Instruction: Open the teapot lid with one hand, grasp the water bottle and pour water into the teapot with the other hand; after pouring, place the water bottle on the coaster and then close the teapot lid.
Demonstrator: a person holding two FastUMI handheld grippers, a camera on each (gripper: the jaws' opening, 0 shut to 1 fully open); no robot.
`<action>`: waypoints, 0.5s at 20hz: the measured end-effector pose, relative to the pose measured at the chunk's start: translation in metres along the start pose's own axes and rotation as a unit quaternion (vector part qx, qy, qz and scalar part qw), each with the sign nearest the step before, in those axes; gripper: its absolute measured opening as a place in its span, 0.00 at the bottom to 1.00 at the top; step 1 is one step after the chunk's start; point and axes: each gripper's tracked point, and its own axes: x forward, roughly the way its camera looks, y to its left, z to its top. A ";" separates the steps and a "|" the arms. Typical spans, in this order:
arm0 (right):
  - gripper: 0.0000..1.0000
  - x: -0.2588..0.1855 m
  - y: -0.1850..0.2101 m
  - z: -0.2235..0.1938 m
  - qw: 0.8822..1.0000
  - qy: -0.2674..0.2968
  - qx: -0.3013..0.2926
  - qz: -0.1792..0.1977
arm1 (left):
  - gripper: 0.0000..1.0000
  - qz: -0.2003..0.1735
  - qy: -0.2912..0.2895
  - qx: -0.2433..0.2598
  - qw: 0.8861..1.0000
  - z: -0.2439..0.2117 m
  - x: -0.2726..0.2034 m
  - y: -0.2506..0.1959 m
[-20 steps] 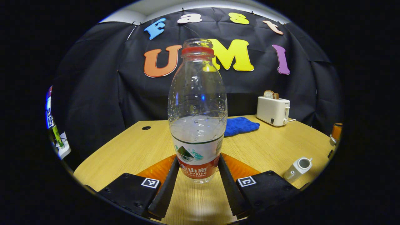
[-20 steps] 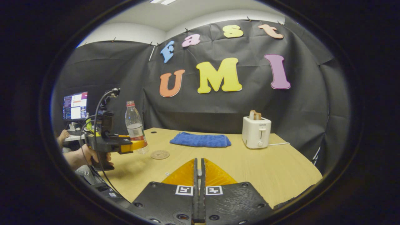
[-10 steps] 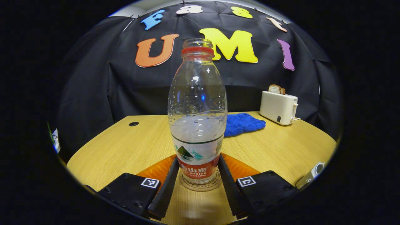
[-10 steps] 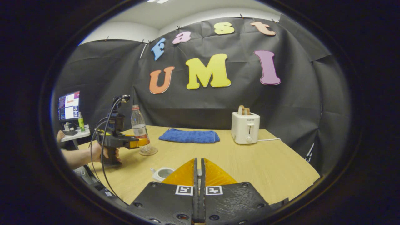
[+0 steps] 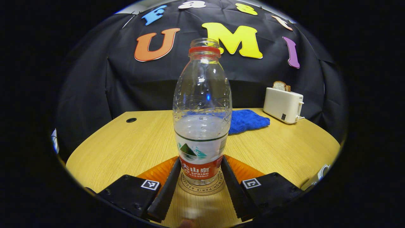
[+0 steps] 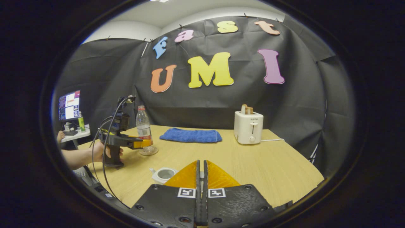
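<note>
Since the earlier frames the bottle has descended onto the coaster on the desk, left gripper fingers pinching its base; next: release, then the right gripper, fingers pressed together, closes the open teapot.

A cloth-walled recording booth: wooden table, toaster, monitor on a side desk.

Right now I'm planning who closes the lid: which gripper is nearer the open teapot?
Right. The right gripper hovers just behind the teapot; the left gripper is farther back, at the water bottle.
</note>
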 end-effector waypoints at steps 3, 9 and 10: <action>0.00 0.000 0.004 0.000 1.000 0.001 -0.002 0.002 | 0.86 -0.005 0.002 -0.002 1.000 0.000 -0.003 -0.001; 0.00 0.005 0.021 0.003 1.000 -0.005 -0.006 0.017 | 1.00 0.009 0.016 -0.029 0.999 -0.010 -0.030 0.011; 0.00 0.008 0.026 0.003 1.000 -0.006 -0.006 0.023 | 1.00 0.015 0.015 -0.033 0.999 -0.010 -0.039 0.015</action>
